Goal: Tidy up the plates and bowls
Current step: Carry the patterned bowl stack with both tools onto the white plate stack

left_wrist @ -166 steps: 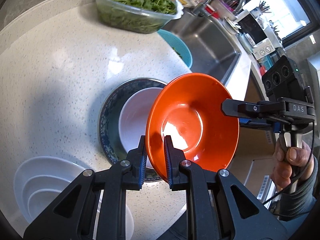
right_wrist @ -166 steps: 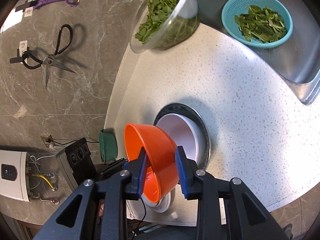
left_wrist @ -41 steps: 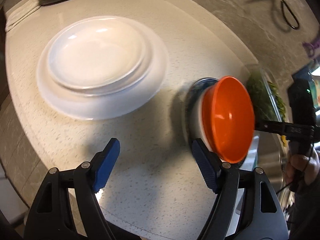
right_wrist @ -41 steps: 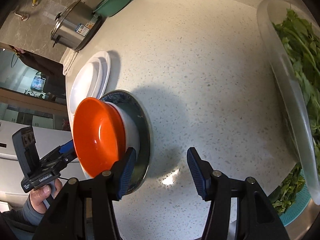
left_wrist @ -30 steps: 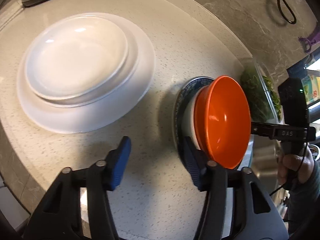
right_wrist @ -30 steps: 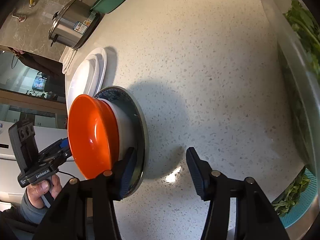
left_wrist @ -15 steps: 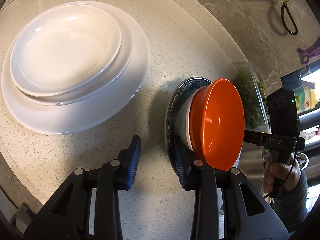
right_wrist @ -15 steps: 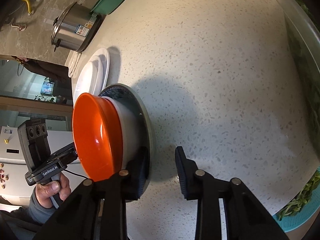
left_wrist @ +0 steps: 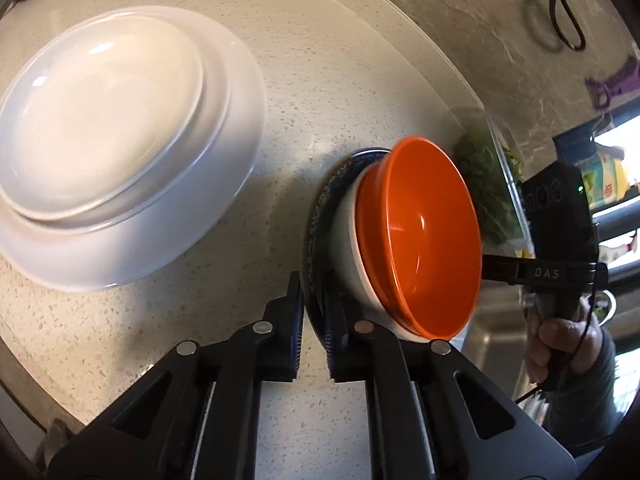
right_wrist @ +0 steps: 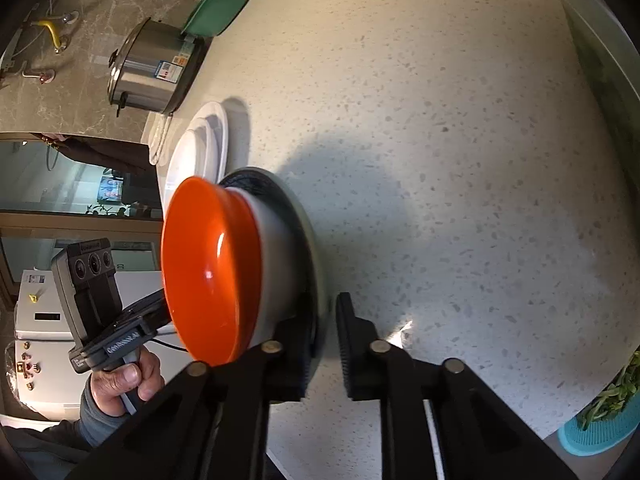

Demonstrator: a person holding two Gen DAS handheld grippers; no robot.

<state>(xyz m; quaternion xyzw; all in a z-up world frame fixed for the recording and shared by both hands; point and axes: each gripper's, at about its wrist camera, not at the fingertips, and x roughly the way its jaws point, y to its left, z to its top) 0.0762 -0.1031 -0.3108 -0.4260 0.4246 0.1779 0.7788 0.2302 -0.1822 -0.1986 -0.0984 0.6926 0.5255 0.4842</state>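
An orange bowl (left_wrist: 420,240) sits nested in a white bowl (left_wrist: 352,264) on a blue-patterned plate (left_wrist: 316,248). My left gripper (left_wrist: 314,312) is shut on the plate's near rim. My right gripper (right_wrist: 326,320) has its jaws narrowly apart around the opposite rim of the plate (right_wrist: 304,232); the orange bowl (right_wrist: 208,268) and white bowl (right_wrist: 272,256) show there too. A stack of white plates (left_wrist: 108,136) with a shallow white bowl on top lies to the left on the speckled counter (left_wrist: 312,92).
A clear bowl of greens (left_wrist: 488,200) stands behind the plate. A steel pot (right_wrist: 152,72) and green container (right_wrist: 220,4) stand at the counter's far end. A teal strainer (right_wrist: 600,428) with greens is at the lower right. Scissors (left_wrist: 560,12) hang on the wall.
Both grippers have moved in onto the blue-patterned plate from opposite sides and narrowed their jaws around its rim. Earlier the orange bowl was set into the white bowl and released.
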